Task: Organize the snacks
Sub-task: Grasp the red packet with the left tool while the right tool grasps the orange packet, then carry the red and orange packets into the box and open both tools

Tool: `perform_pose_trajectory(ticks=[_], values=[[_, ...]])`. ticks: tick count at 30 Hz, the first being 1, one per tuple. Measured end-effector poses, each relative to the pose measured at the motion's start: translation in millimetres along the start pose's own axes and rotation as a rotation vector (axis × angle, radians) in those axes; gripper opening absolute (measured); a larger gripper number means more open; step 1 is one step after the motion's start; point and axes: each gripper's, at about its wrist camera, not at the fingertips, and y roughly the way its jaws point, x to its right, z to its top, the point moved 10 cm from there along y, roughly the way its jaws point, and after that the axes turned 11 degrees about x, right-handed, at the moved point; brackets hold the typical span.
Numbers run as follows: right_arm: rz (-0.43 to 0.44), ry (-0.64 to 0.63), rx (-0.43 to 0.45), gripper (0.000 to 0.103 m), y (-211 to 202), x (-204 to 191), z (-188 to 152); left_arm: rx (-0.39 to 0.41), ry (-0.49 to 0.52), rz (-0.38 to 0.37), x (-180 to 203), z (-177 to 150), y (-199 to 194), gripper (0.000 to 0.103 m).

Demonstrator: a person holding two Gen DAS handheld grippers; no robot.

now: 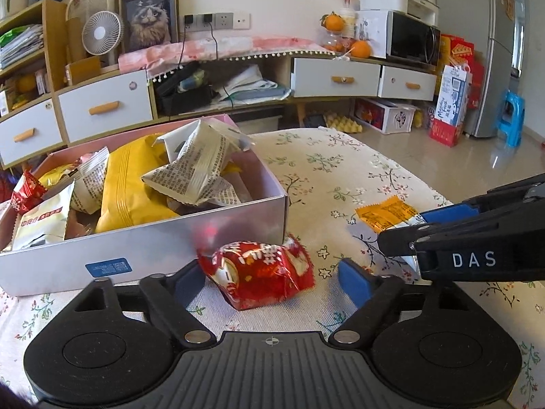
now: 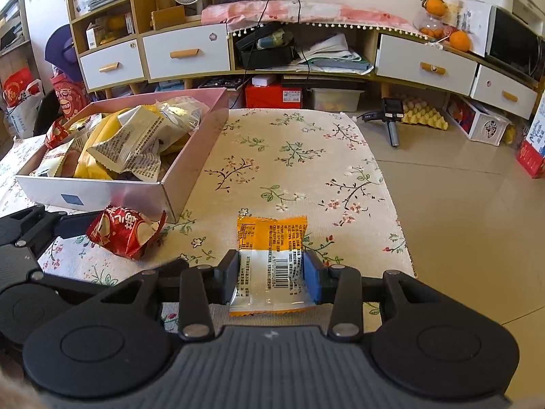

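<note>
jaws of right gripper (image 2: 270, 277) tight on orange packet (image 2: 270, 255); left gripper (image 1: 270, 281) wide, perhaps grazing red packet (image 1: 259, 274)

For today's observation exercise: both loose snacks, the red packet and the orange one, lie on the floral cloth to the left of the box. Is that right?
Not quite. Both lie on the floral cloth, but not left of the box: the right wrist view shows the red packet before its near corner, the orange packet to its right.

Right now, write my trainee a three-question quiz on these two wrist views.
1. True or false: the left gripper has shut on the red snack packet.
2. What is between the right gripper's fingers? A) orange-and-white packet B) fan C) orange fruit
3. Fill in: the box of snacks stands on the floral ____.

Key: 1 false, its fingers are apart around it; 2 A; 3 tablecloth.
</note>
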Motion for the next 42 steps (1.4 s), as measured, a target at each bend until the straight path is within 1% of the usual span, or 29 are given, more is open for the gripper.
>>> perform_pose_trajectory(ticks=[1, 4, 6, 9, 10, 16, 25, 37, 42], values=[[0.002, 0.007, 0.001, 0.037, 1, 0, 1, 0.001, -0.003, -0.001, 0, 1, 0, 0.074], [0.006, 0.020, 0.004, 0.037, 0, 1, 2, 0.001, -0.017, -0.005, 0, 2, 2, 0.064], [0.008, 0.026, 0.005, 0.037, -1, 2, 2, 0.000, -0.026, -0.003, -1, 2, 2, 0.059], [0.006, 0.023, 0.004, 0.037, 0, 3, 2, 0.001, -0.027, -0.005, -1, 2, 0, 0.055], [0.006, 0.022, 0.003, 0.037, 0, 3, 1, 0.001, -0.025, -0.004, -1, 2, 0, 0.052], [0.009, 0.015, 0.006, 0.037, -2, 1, 3, -0.003, -0.003, -0.002, 0, 2, -5, 0.049], [0.025, -0.001, 0.029, 0.037, -10, -9, 12, 0.001, -0.004, -0.004, -8, 11, -22, 0.049], [0.030, -0.049, 0.051, 0.037, -18, -31, 22, 0.017, 0.010, 0.043, -49, 32, -58, 0.049], [0.038, -0.046, 0.057, 0.037, -19, -44, 28, 0.026, 0.000, 0.056, -72, 39, -72, 0.049]])
